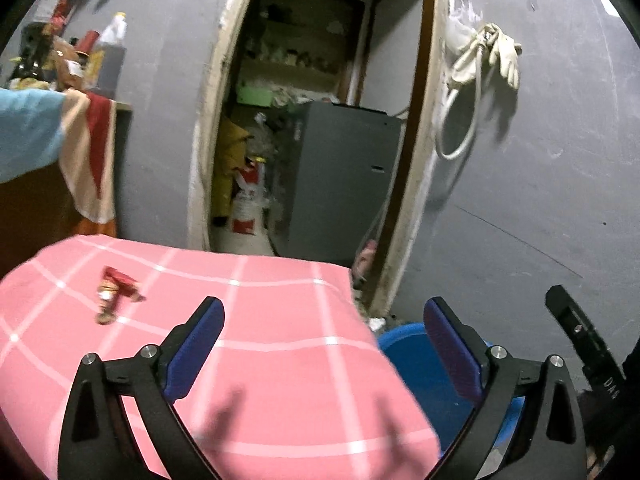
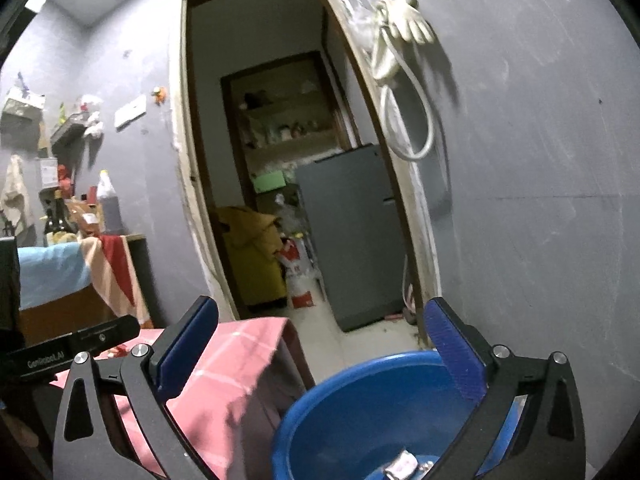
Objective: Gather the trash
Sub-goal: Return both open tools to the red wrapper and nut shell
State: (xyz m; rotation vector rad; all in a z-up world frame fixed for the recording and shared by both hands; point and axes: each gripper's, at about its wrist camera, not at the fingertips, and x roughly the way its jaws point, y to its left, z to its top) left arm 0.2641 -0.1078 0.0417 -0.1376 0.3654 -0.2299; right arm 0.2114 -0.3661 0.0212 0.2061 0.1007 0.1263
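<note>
**Both claws spread wide over the pink desk and the blue bin**

The left claw (image 1: 324, 316) stands with its blue-padded fingers (image 1: 198, 350) far apart and nothing between them. It hangs over the desk (image 1: 280, 360), which is covered by a pink cloth with thin white checks. Up and to the left of that claw, well apart from it, a crumpled red and gold wrapper (image 1: 114, 292) lies on the cloth, blurred but clearly loose on the surface. Just beyond the desk's right edge, a blue bin (image 1: 420, 364) shows behind the claw's right finger.

The right claw (image 2: 320, 316) is likewise spread to its full width and grips nothing. Below it sits the blue bin (image 2: 360, 408), open side up, with a small piece of pale, crumpled trash (image 2: 402, 462) at its bottom. The pink desk corner (image 2: 248, 356) lies just beside the bin, to its left. At the far left edge of this view a black part of the other gripper (image 2: 72, 344) crosses above the cloth.

Past both claws, a doorway (image 2: 280, 160) in a grey wall opens onto a storeroom with a grey fridge (image 2: 352, 236), a yellow bag (image 2: 252, 256) and shelves. A white glove (image 1: 506, 56) and a looped hose (image 1: 460, 120) hang on the wall to the right of the door frame. To the left, bottles (image 2: 108, 204) crowd a second surface draped in striped cloth (image 2: 116, 276).
</note>
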